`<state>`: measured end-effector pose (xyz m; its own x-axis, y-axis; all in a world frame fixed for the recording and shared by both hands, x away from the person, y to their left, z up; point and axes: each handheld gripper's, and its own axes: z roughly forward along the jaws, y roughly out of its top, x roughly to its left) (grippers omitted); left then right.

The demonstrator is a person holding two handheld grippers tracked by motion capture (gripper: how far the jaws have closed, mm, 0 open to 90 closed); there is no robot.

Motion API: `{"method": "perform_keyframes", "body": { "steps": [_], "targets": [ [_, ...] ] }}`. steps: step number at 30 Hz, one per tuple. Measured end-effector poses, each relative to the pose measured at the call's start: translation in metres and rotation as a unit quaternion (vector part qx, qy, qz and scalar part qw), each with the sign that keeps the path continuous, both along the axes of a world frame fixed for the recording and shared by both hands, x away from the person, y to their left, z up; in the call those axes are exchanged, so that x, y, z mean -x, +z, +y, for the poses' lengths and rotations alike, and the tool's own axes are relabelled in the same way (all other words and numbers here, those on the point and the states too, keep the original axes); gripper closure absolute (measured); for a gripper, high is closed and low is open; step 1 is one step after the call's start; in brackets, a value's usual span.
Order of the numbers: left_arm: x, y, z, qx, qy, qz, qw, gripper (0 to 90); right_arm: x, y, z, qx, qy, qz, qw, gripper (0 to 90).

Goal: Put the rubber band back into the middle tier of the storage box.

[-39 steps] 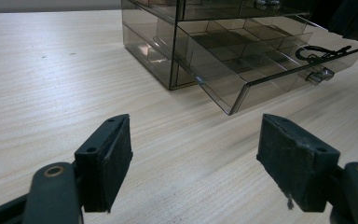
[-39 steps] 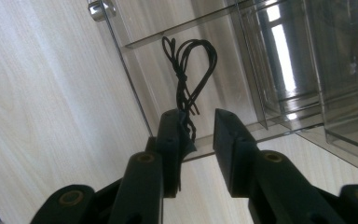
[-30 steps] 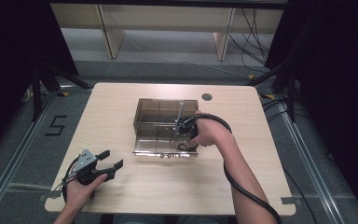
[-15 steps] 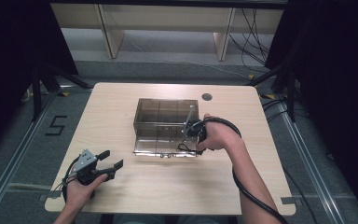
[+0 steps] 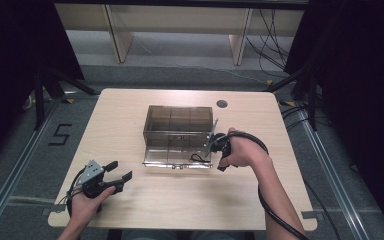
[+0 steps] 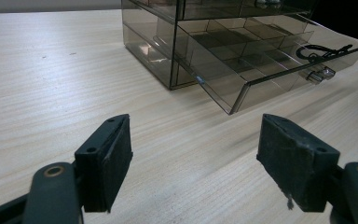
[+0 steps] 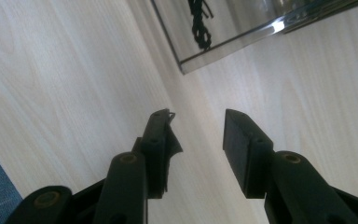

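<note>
From the high view, my right gripper had drawn back from inside the pulled-out bottom drawer of the smoky transparent plastic drawer cabinet and now sat just beside the drawer's right front corner, while a moment earlier it had been reaching over the drawer itself; my left gripper had not shifted from its rest near the front left of the pale wooden worktop, well apart from the cabinet. A small black cord-like item lay in the drawer's right-hand compartment, which I judged meant the placing was done and the drawer was ready to be pushed shut. In the left gripper view, my left gripper stood wide open and empty, with the open drawer and the black item ahead of it. In the right gripper view, my right gripper was partly open with nothing between its jaws, above bare worktop, the drawer's corner and the black item beyond.
</note>
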<state>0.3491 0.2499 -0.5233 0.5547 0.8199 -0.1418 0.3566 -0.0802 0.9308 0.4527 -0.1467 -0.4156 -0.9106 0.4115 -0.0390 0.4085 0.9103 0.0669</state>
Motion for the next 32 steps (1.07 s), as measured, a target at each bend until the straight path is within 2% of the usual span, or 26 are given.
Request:
{"method": "perform_keyframes", "body": {
  "steps": [1, 6, 7, 10, 12, 13, 14, 15, 16, 19, 20, 22, 25, 32],
  "targets": [
    [0.0, 0.0, 0.0, 0.0, 0.0, 0.0, 1.0, 25.4, 0.002, -0.001, -0.001, -0.001, -0.01, 0.003, 0.9999, 62.2],
    [-0.001, -0.001, 0.0, 0.002, -0.003, -0.003, 1.0, 25.4, 0.006, -0.009, -0.009, -0.004, -0.007, 0.009, 0.9999, 62.0],
    [-0.001, 0.0, 0.0, 0.002, -0.002, -0.003, 1.0, 25.4, 0.008, -0.01, -0.01, -0.003, -0.019, 0.009, 0.9998, 61.8],
    [0.0, 0.0, 0.0, 0.0, 0.001, 0.0, 1.0, 25.4, 0.01, -0.016, -0.014, -0.006, -0.012, 0.015, 0.9998, 61.3],
    [0.0, 0.0, 0.0, -0.001, 0.001, 0.0, 1.0, 25.4, 0.013, -0.019, -0.016, -0.004, -0.02, 0.016, 0.9997, 61.2],
    [0.0, 0.0, 0.0, 0.002, 0.001, 0.001, 1.0, 25.4, 0.015, -0.02, -0.015, -0.003, -0.033, 0.016, 0.9993, 61.1],
    [0.0, 0.0, 0.0, 0.005, 0.003, 0.003, 1.0, 25.4, 0.015, -0.023, -0.017, -0.007, -0.02, 0.018, 0.9996, 61.0],
    [0.0, 0.0, -0.001, 0.007, 0.005, 0.005, 0.9999, 25.4, 0.015, -0.024, -0.019, -0.006, -0.02, 0.017, 0.9997, 61.1],
    [0.0, 0.0, 0.0, 0.001, 0.002, 0.001, 1.0, 25.4, 0.016, -0.026, -0.02, -0.009, -0.022, 0.019, 0.9995, 61.1],
    [0.0, 0.0, 0.0, 0.003, 0.002, 0.0, 1.0, 25.4, 0.019, -0.032, -0.024, -0.01, -0.027, 0.023, 0.9993, 61.0],
    [0.0, 0.0, 0.0, 0.003, 0.003, 0.0, 1.0, 25.4, 0.021, -0.033, -0.025, -0.004, -0.037, 0.028, 0.9989, 60.9],
    [0.0, 0.0, 0.0, 0.003, 0.002, 0.001, 1.0, 25.4, 0.022, -0.037, -0.029, -0.007, -0.032, 0.03, 0.999, 60.8],
    [0.0, 0.0, 0.0, 0.0, 0.003, 0.002, 1.0, 25.4, 0.023, -0.038, -0.033, -0.005, -0.04, 0.032, 0.9987, 60.8],
    [-0.001, -0.001, 0.0, 0.005, 0.0, 0.0, 1.0, 25.4, 0.022, -0.037, -0.036, -0.008, -0.036, 0.031, 0.9988, 60.7]
  ]
}}
